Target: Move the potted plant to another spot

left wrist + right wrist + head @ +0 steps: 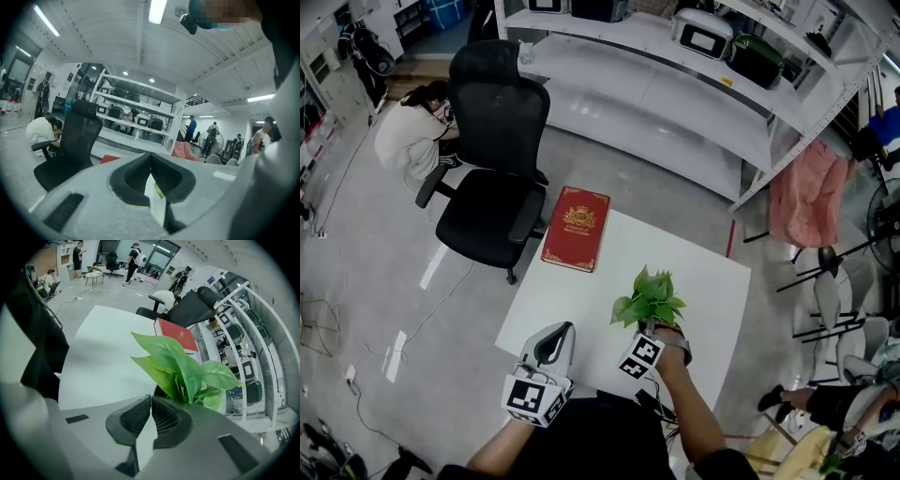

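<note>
Found the potted plant (649, 298) on the near right part of the white table (581, 300), well apart from the red book (577, 228) at the far left corner. Saw the right gripper (649, 336) just beside the plant on its near side, but could not read the jaws from the head view, under leaves and marker cube. Read them in the right gripper view instead: pressed together at the tips, clamped on nothing, with the dark pot rim and leaves just beyond.

Saw the left gripper (558, 333) low at the table's near edge, left of the plant. Found its jaws likewise closed tip to tip and empty in the left gripper view.

Picked out standing people (77, 254) only in the gripper views, and the black office chair (492, 159) in all three.
</note>
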Motion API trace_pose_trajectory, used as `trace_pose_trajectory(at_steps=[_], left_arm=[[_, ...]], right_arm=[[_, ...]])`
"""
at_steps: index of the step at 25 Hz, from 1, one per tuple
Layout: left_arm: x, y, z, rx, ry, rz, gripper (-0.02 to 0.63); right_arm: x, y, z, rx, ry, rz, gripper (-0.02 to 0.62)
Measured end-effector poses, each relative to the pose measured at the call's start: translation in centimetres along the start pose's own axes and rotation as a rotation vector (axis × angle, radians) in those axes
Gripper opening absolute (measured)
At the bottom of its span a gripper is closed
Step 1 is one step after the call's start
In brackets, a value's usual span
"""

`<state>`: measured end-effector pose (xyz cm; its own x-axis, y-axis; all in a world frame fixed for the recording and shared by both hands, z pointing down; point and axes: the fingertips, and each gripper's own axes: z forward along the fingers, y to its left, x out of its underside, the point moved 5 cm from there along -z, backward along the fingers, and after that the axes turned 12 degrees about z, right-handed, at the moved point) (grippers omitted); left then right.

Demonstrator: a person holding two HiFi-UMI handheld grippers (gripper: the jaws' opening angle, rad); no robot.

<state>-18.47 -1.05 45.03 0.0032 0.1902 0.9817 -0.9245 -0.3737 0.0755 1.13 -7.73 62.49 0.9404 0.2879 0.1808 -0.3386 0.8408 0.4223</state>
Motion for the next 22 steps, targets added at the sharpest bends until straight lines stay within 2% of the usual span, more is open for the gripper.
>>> trace_pose_trajectory(at_steps=[11,22], left_arm=[[0.8,6.1,-2.8,-0.077,-0.003,-0.020,0.014],[1.8,9.6,-4.3,-0.128,0.004,-0.046,0.015]], right_arm=[[-7.6,3.2,0.8,-0.040,-0.052,-0.079,0.020],[-13.3,5.8,2.1,-0.084,-0.098,-0.162,0.020]])
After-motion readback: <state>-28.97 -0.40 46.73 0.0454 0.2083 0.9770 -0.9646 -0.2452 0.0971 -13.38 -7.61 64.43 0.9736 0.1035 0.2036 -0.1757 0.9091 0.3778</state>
